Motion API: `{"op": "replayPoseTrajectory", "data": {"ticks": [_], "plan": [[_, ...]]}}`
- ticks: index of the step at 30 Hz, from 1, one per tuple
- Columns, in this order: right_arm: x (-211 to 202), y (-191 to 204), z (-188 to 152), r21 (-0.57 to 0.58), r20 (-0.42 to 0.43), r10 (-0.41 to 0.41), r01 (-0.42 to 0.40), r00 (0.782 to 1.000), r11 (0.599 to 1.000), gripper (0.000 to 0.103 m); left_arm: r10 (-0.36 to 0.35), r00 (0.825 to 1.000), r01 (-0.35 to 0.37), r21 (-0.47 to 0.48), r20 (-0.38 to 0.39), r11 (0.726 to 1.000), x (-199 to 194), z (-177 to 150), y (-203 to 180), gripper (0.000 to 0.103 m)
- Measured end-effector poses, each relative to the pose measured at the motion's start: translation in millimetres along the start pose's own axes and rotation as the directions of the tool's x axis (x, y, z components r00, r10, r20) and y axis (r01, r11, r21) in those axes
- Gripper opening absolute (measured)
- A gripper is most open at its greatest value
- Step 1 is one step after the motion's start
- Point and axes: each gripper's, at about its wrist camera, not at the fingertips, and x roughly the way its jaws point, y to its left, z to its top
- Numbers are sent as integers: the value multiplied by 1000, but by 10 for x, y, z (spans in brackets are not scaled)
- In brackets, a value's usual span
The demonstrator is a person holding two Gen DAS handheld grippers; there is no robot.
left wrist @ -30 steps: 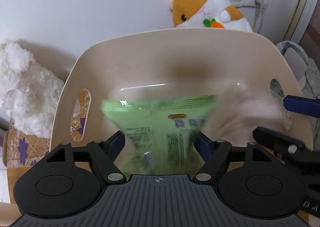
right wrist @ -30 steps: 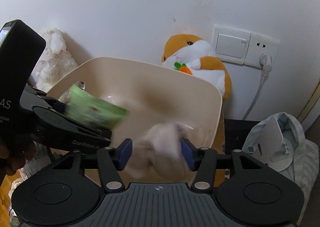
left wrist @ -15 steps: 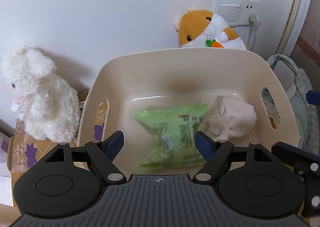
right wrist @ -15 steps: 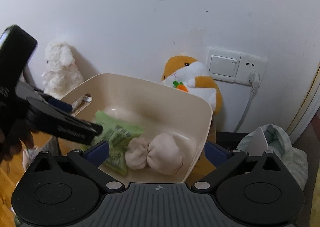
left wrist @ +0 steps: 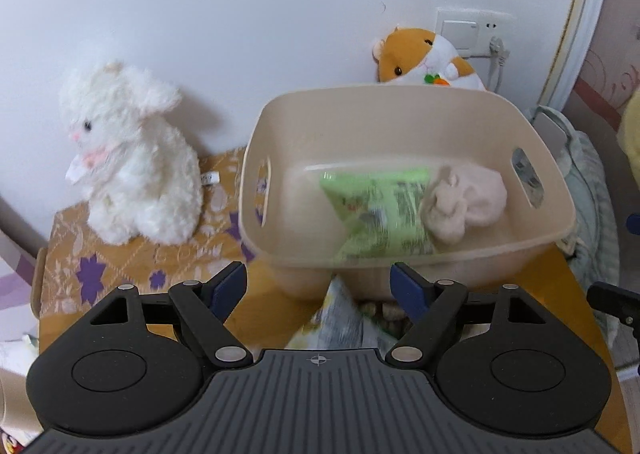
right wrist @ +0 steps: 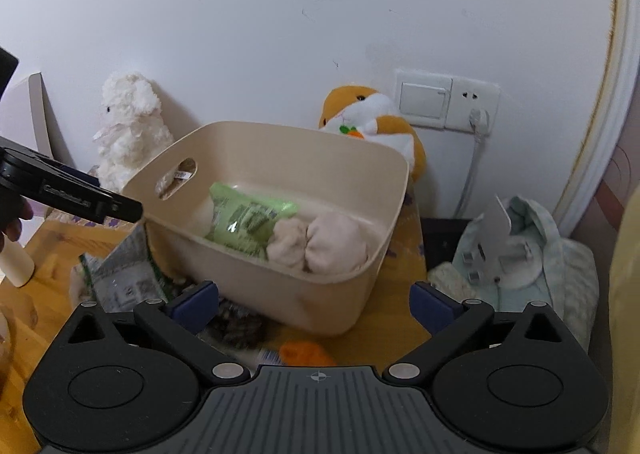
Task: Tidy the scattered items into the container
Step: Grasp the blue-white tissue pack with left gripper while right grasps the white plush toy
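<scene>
A beige bin [left wrist: 404, 258] [right wrist: 280, 294] with handle slots stands on the wooden table. Inside lie a green snack bag [left wrist: 376, 210] [right wrist: 248, 220] and a rolled cream sock bundle [left wrist: 464, 206] [right wrist: 320, 242]. My left gripper [left wrist: 319, 288] hangs open in front of the bin's near wall, nothing between its fingers. My right gripper [right wrist: 314, 304] is open wide, empty, also short of the bin. On the table before the bin lie a silvery printed packet [left wrist: 344, 322] [right wrist: 124, 278], a dark fuzzy item [right wrist: 238, 328] and a small orange item [right wrist: 306, 352].
A white plush rabbit [left wrist: 132, 158] [right wrist: 128, 126] sits left of the bin on a patterned cloth [left wrist: 120, 258]. An orange hamster plush [left wrist: 424, 62] [right wrist: 372, 122] leans on the wall behind. A wall socket [right wrist: 446, 100] and a pale cloth heap [right wrist: 516, 250] are at right.
Both grippers let go of the green bag and the sock bundle into the bin, opened, and pulled back and up. The bin now looks smaller and further off.
</scene>
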Motion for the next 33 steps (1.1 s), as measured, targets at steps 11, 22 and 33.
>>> {"op": "replayPoseTrajectory", "data": {"ticks": [11,22,33], "plan": [[-288,318,-606,-6,-55,-25,25,998,1000,103,-84,993,85,12,-86,996,-270,-718,346,80],[-280,562,-1106,-49,-147,-42,35,988,998,103,-26,972,19,-33,-233,999,-151,-1410,518,80],[-103,797,-1308,-119,-218,-37,11,975,993,103,-45,944,6,-121,-327,993,77,-1700,588,80]]}}
